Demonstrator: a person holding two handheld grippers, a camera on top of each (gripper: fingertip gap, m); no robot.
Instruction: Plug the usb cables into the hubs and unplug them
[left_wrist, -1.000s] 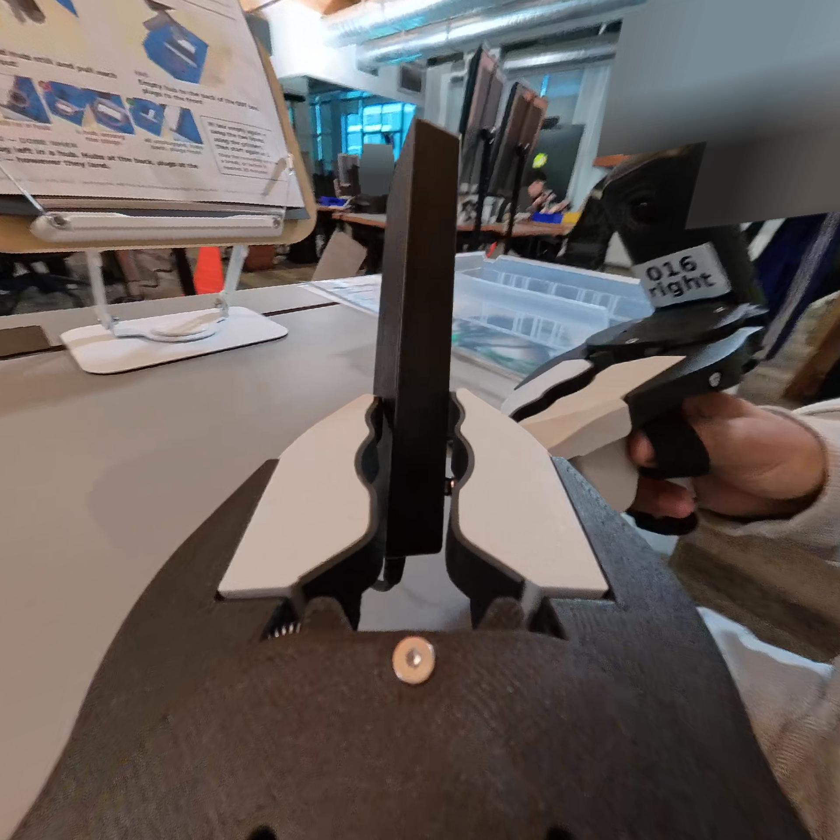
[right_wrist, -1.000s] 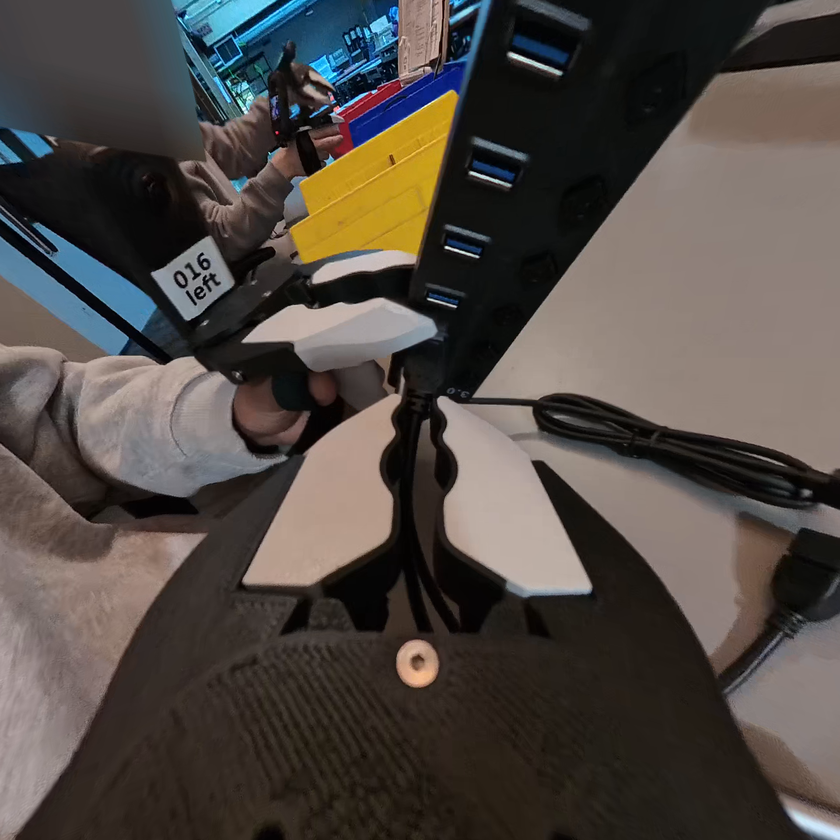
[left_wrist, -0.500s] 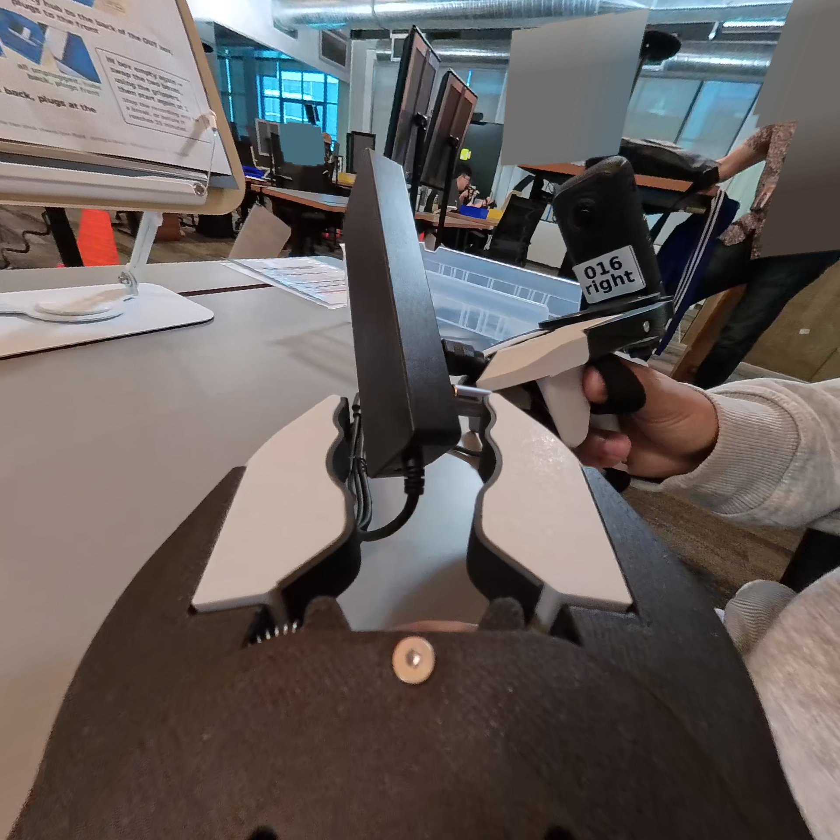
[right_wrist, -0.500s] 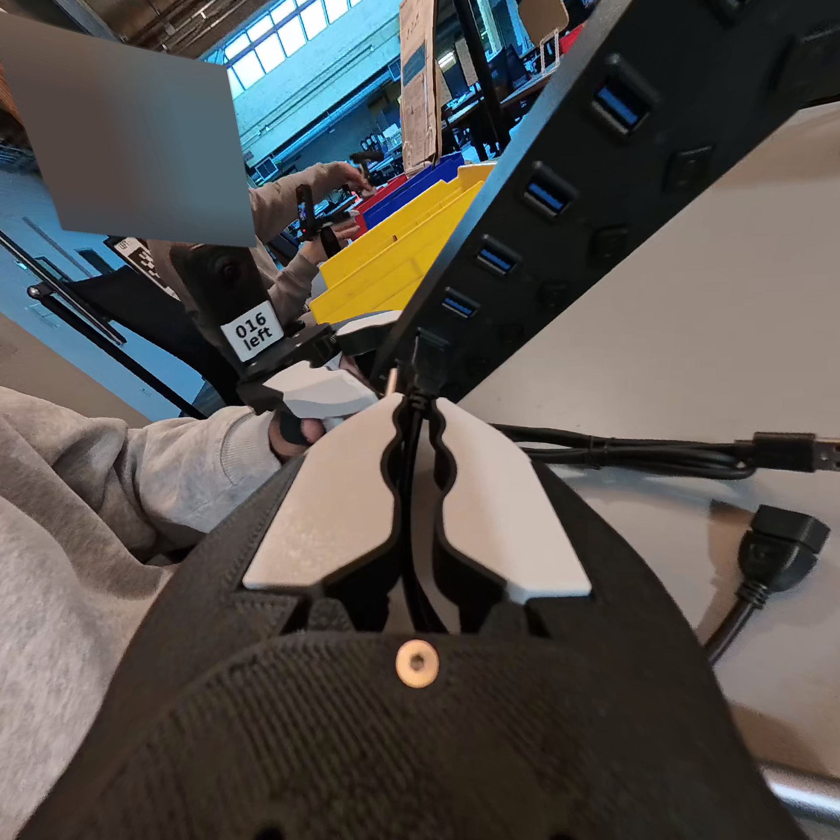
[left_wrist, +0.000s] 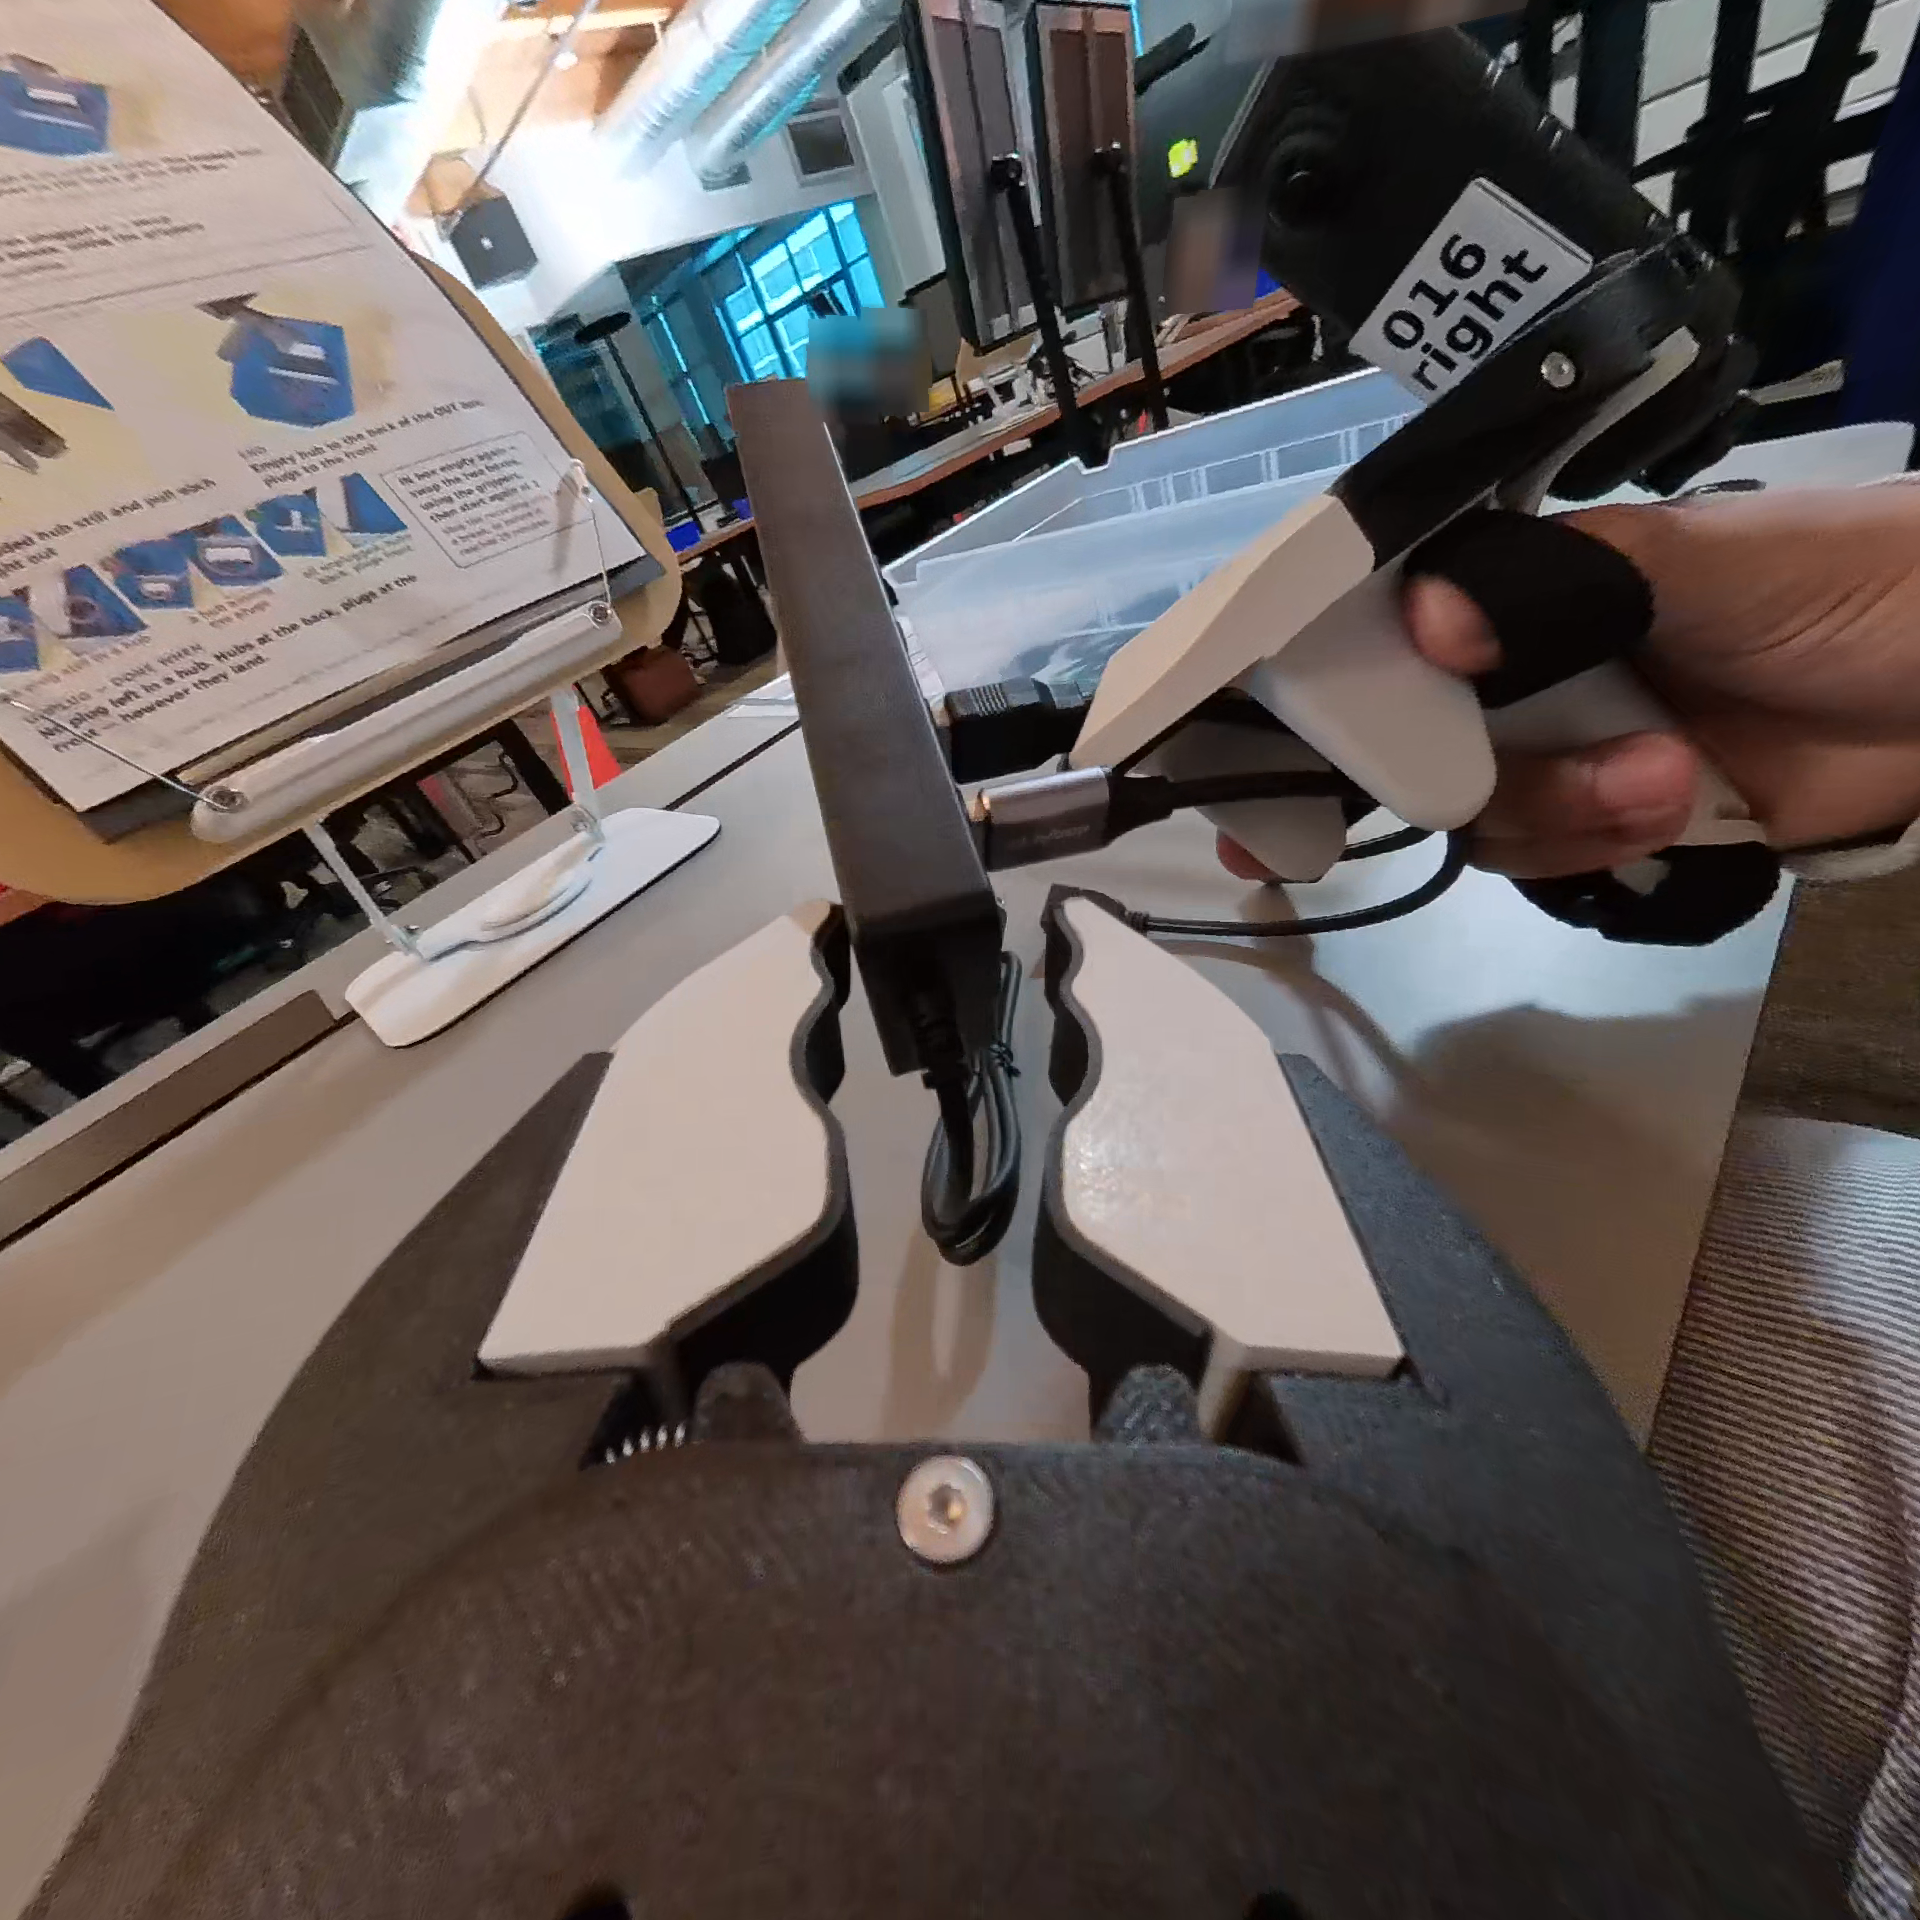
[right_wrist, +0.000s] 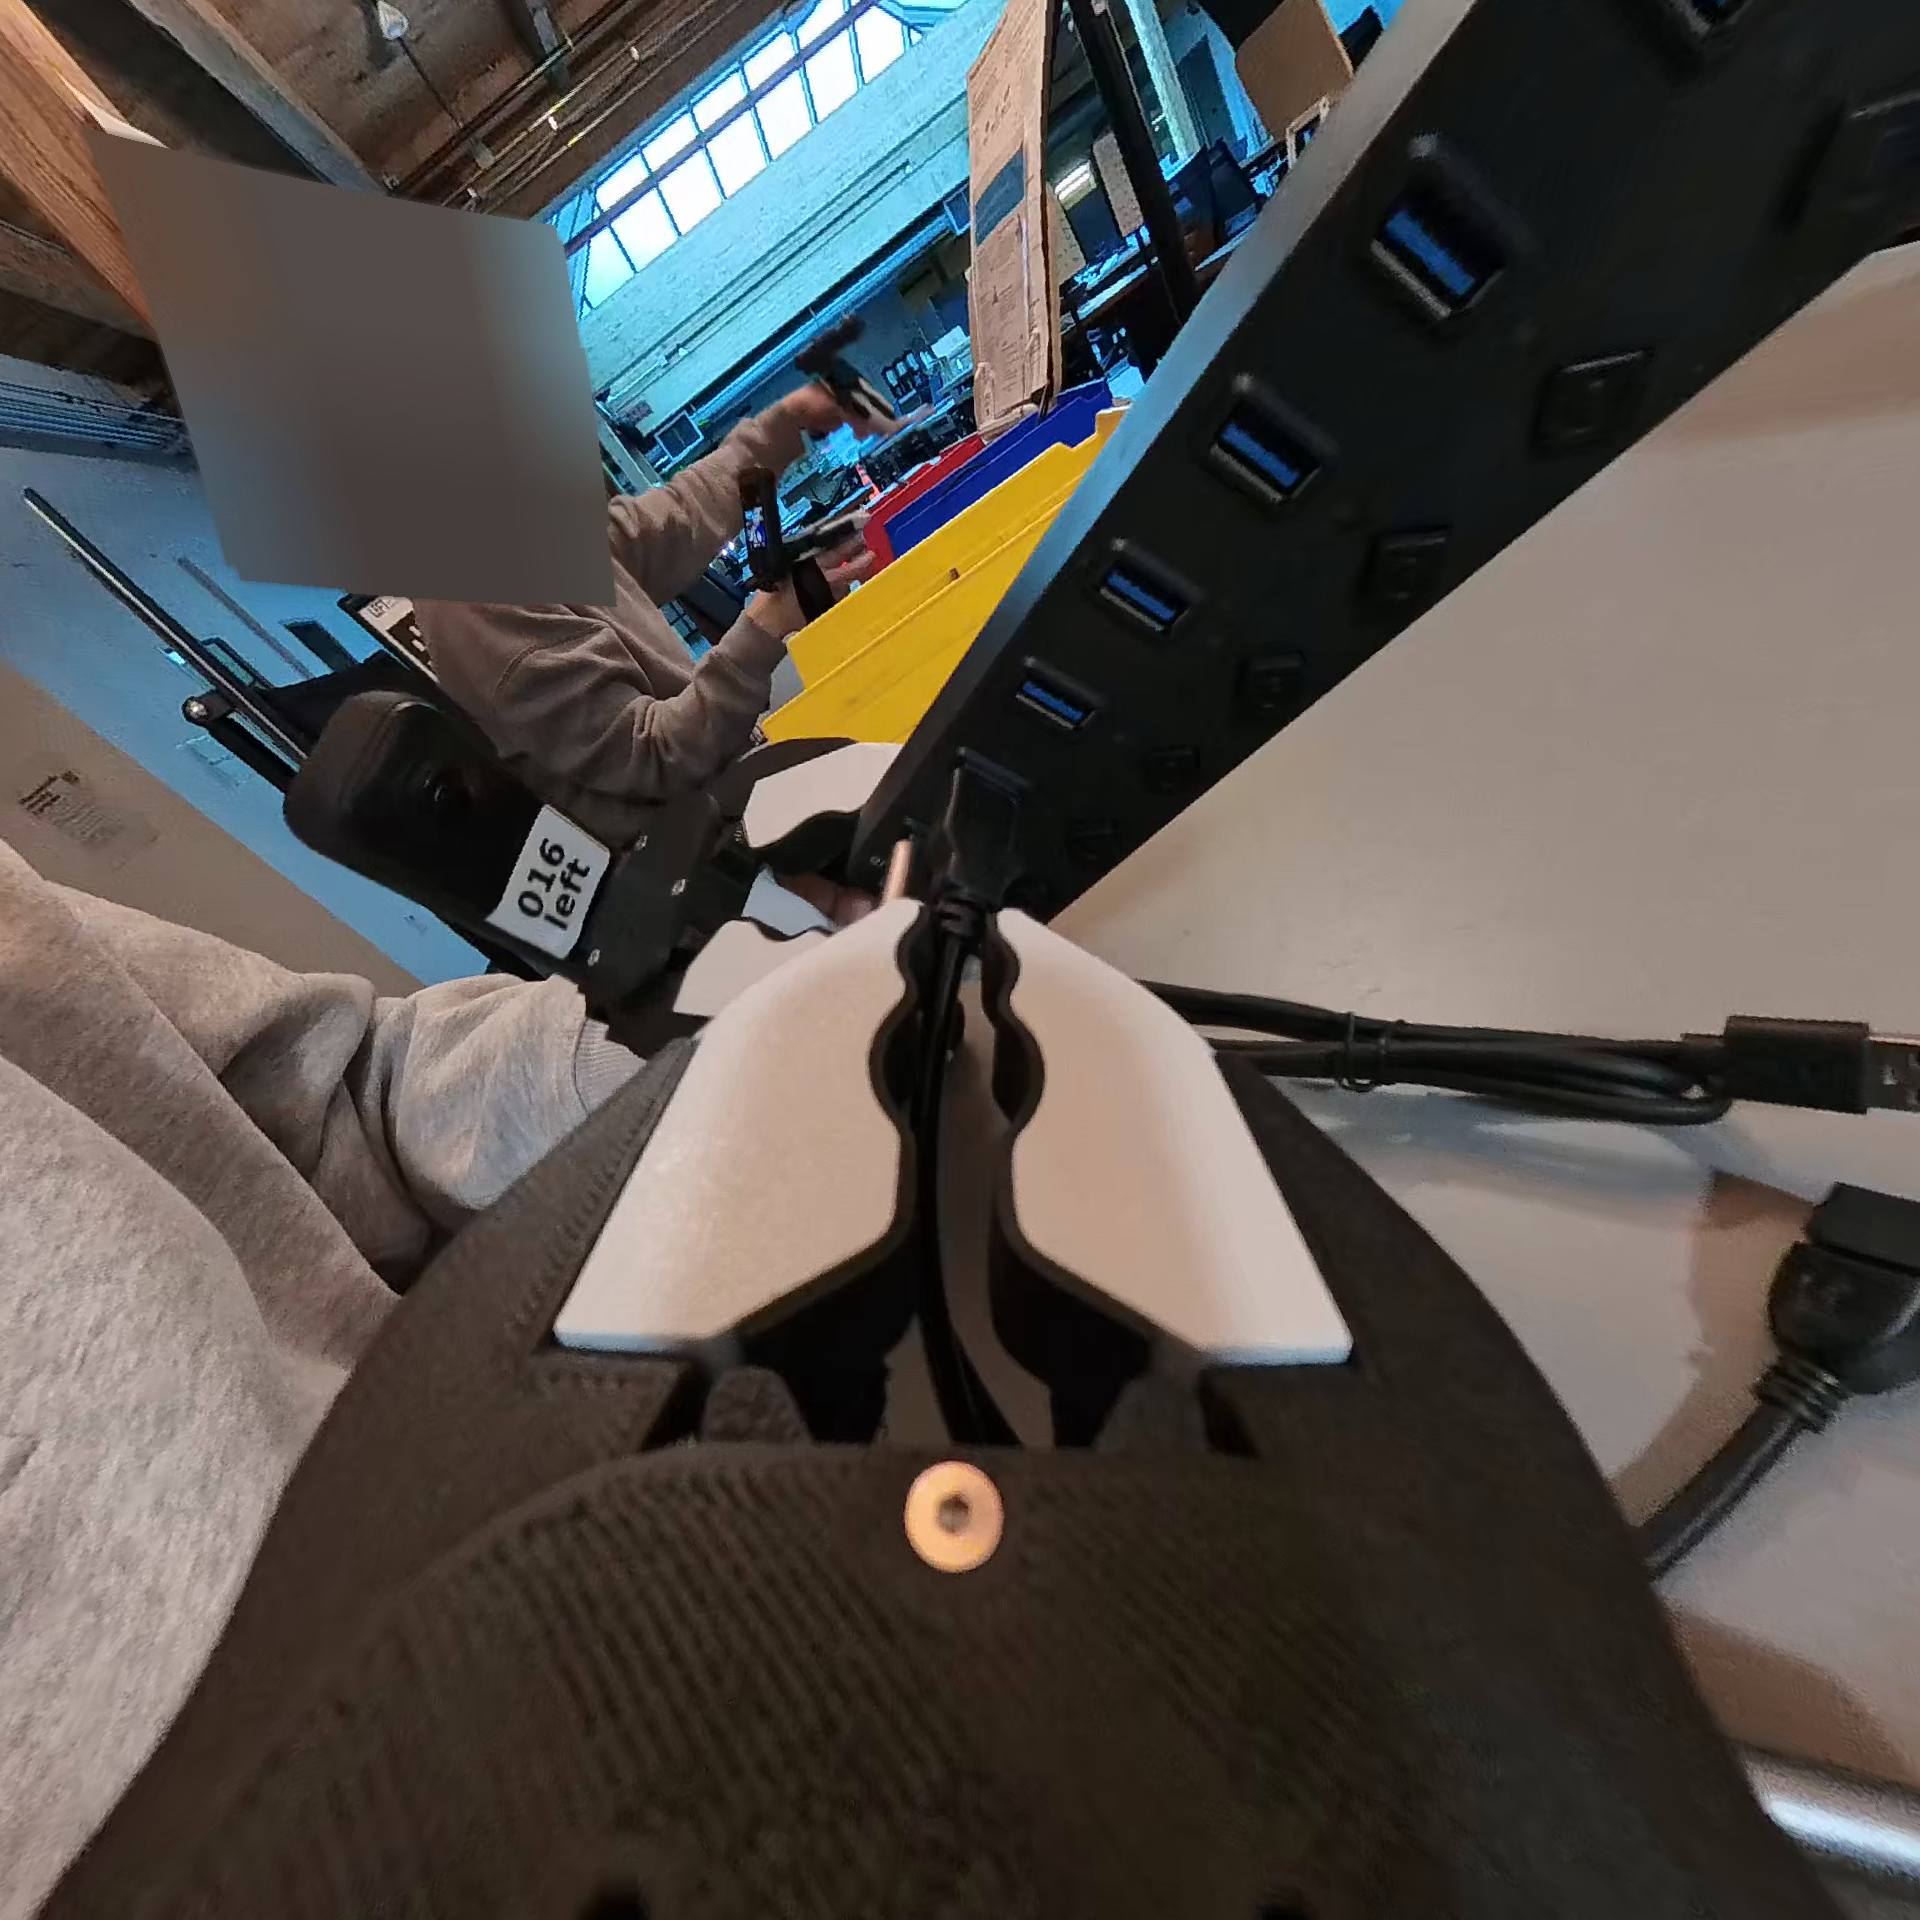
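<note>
A long black USB hub stands on its edge on the grey table; its blue ports show in the right wrist view. My left gripper is open, its fingers on either side of the hub's near end without touching it. The hub's own black cord loops between them. My right gripper is shut on a black usb cable. Its plug meets the hub's port face near the lower end, and it also shows in the right wrist view. The right gripper is to the hub's right.
A document stand with an instruction sheet stands at the back left. A clear plastic bin is behind the hub. A bundled black cable and a black connector lie on the table. Yellow bins and a person are beyond. My left and right fingertips are right by each other.
My left gripper has opened and let go of the hub, which it clamped a second ago. The hub now leans back on the table. The right gripper stays shut on the cable at the hub.
</note>
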